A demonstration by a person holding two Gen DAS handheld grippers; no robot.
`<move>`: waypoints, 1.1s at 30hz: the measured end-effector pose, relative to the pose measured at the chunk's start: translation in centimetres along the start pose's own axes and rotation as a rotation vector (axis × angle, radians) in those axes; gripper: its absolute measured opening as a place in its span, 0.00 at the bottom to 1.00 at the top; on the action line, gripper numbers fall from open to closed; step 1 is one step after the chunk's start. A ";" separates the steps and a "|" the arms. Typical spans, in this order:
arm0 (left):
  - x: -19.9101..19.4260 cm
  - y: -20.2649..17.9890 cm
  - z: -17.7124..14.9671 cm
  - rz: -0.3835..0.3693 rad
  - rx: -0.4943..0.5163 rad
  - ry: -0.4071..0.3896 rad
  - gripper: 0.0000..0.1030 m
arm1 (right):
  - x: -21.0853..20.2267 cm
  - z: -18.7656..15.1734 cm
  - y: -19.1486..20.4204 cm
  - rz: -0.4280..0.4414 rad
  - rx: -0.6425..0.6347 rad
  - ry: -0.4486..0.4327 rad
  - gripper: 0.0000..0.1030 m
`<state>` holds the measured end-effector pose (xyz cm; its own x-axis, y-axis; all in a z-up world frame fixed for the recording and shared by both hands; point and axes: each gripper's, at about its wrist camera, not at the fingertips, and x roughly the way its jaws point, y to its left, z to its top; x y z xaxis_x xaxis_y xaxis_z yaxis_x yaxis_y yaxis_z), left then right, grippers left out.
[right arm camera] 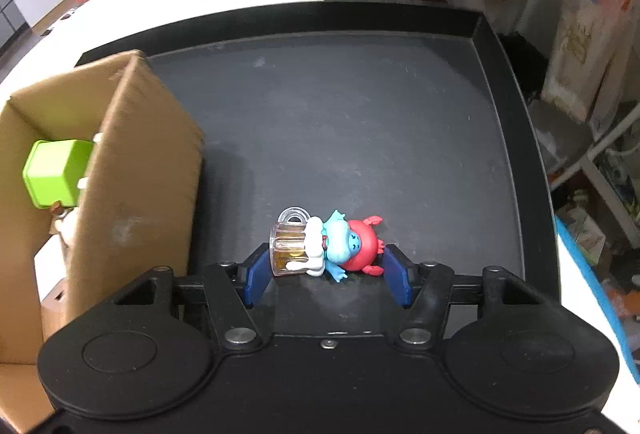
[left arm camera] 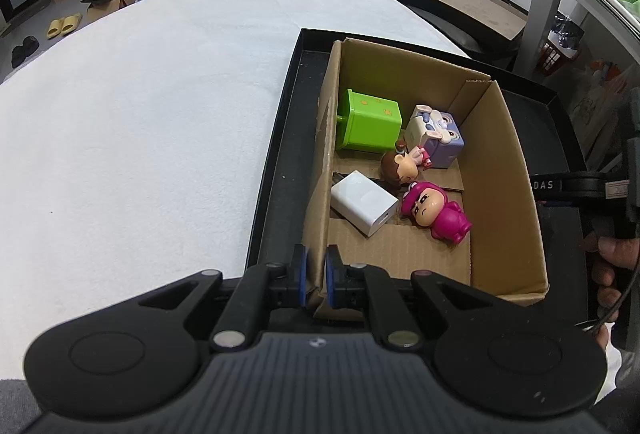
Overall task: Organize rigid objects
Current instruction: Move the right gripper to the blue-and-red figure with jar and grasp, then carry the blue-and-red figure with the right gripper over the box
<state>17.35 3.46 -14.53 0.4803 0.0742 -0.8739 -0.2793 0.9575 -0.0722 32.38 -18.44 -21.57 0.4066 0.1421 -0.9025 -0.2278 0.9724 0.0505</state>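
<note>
Right now my left gripper (left arm camera: 316,274) has its 2 blue pads pinched on the near wall of the cardboard box (left arm camera: 500,170), low in the centre of the frame. Inside the box, going upward, I see a white charger block (left arm camera: 362,208), a pink-suited figurine (left arm camera: 438,214) lying on its back, a brown-haired figurine (left arm camera: 400,164), a lilac cube toy (left arm camera: 438,138) and a green cube (left arm camera: 368,124) tipped on its side. The box sits in a black tray (left arm camera: 276,154) on a white cloth (left arm camera: 140,114).

My right gripper (right arm camera: 326,268) stands spread wide, lower centre of its frame, with a blue-and-red figurine with a clear mug (right arm camera: 328,244) lying on the tray floor between the pads; whether either pad touches it I cannot tell. The box wall rises at the left and blocks most of the contents, so only the green cube and a white corner show. Blur softens that side.
</note>
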 end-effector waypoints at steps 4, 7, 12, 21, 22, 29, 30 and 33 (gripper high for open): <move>-0.1 -0.2 0.0 0.010 0.009 -0.001 0.08 | -1.5 0.3 0.2 0.014 -0.008 -0.040 0.56; -0.1 -0.4 -0.1 0.017 0.015 -0.002 0.08 | -2.5 0.3 0.4 0.008 -0.028 -0.067 0.56; -0.1 -0.7 -0.2 0.031 0.025 -0.004 0.08 | -4.3 0.3 0.3 0.054 -0.030 -0.108 0.56; -0.3 -1.0 -0.4 0.045 0.027 -0.009 0.08 | -7.3 0.7 0.4 0.092 -0.058 -0.188 0.56; -0.3 -1.0 -0.4 0.046 0.026 -0.009 0.08 | -7.7 0.9 0.4 0.101 -0.064 -0.200 0.56; -0.3 -1.2 -0.3 0.054 0.035 -0.010 0.08 | -9.8 1.0 0.8 0.145 -0.081 -0.251 0.56; -0.3 -1.2 -0.3 0.054 0.035 -0.010 0.08 | -9.9 1.0 0.9 0.149 -0.084 -0.254 0.56; -0.4 -1.2 -0.4 0.055 0.037 -0.010 0.08 | -10.4 1.0 1.3 0.171 -0.093 -0.263 0.56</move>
<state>17.20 2.19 -14.30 0.4738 0.1297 -0.8710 -0.2747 0.9615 -0.0063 28.70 -18.51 -11.68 0.5672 0.3571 -0.7421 -0.3876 0.9108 0.1420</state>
